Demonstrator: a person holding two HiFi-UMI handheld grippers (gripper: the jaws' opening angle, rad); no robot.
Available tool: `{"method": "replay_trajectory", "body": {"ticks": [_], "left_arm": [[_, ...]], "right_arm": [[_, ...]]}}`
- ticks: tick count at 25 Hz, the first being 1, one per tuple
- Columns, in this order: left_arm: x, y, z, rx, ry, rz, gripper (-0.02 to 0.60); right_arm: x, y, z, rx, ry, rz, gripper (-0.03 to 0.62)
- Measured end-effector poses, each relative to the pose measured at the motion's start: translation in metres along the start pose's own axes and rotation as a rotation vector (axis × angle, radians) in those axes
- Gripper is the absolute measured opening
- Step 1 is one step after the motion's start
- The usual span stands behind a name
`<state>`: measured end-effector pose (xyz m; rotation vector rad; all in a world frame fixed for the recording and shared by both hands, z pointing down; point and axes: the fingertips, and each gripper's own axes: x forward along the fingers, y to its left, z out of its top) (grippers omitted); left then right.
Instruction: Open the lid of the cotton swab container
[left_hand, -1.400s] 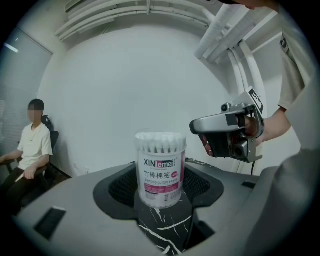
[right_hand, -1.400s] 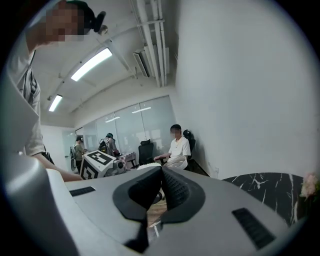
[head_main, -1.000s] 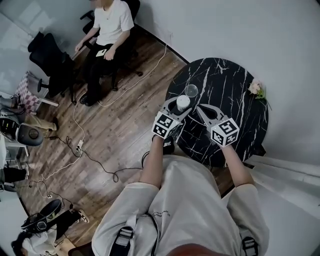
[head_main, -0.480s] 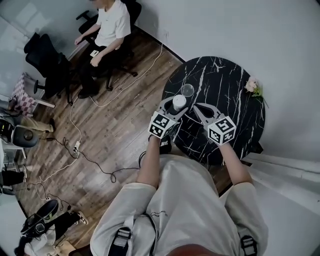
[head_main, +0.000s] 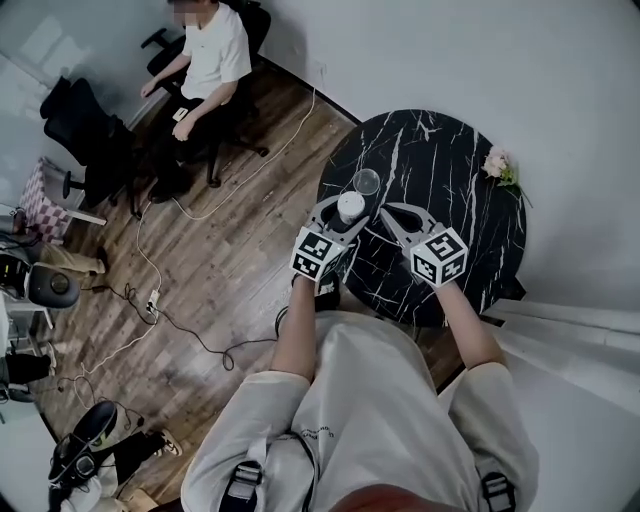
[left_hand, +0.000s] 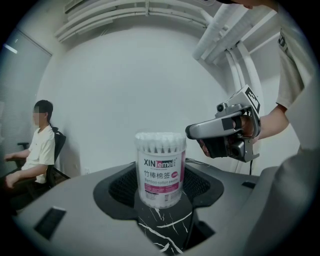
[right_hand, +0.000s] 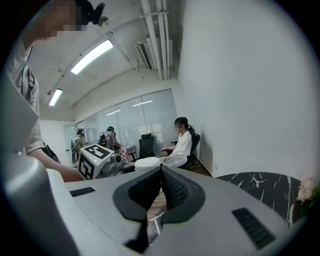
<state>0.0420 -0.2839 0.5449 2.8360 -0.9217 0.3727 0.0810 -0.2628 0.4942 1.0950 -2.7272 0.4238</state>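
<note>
The cotton swab container (head_main: 351, 204) is a clear tub with a pink label (left_hand: 160, 170), packed with white swabs. It stands near the left edge of the round black marble table (head_main: 450, 160). My left gripper (head_main: 348, 212) has its jaws on either side of the tub and is shut on it. A clear round lid-like piece (head_main: 367, 181) lies on the table just beyond the tub. My right gripper (head_main: 385, 212) hovers just right of the tub with its jaws shut and nothing in them. In the left gripper view the right gripper (left_hand: 192, 131) is level with the tub's top.
A small pink flower (head_main: 497, 165) lies at the table's far right edge, near the white wall. A person (head_main: 205, 60) sits on a chair at the back left. Office chairs and cables (head_main: 160, 290) lie on the wooden floor to the left.
The head view has drifted a little, so everything sits slightly further left in the frame. Both grippers and the container keep their places on the table.
</note>
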Motion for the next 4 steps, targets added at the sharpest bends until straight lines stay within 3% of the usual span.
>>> {"method": "replay_trajectory", "body": {"ticks": [4], "left_arm": [[0.003,0.005,0.009,0.032,-0.009,-0.004,0.267]], "right_arm": [[0.002,-0.006,0.015,-0.02,-0.028,-0.009,0.033]]}}
